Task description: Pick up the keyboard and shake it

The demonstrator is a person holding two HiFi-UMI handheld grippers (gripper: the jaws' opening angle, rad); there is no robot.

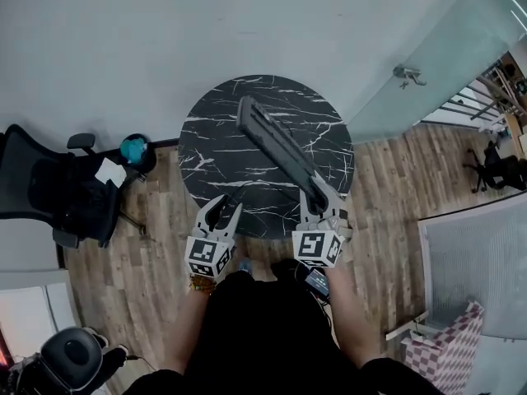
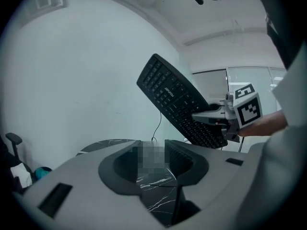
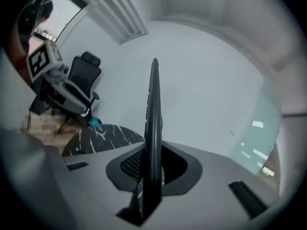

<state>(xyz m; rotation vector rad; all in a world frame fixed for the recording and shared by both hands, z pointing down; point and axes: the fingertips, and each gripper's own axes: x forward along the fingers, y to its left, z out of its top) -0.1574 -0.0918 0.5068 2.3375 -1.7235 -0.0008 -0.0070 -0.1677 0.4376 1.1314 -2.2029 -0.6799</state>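
The right gripper (image 1: 319,197) is holding the black keyboard (image 1: 276,142) by its near end, with its jaws pressing on the thin edge. The keyboard is hanging tilted in the air above the round marble table (image 1: 214,151). The left gripper (image 1: 220,214) is hovering over the near edge of the table, its jaws standing partly apart with nothing between them.

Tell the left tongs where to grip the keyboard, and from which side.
Probably the long left edge of the keyboard near its middle, coming from the left: it is thin, tilted above the table, and the right tongs clamp only its near end. The left tongs are open and empty.
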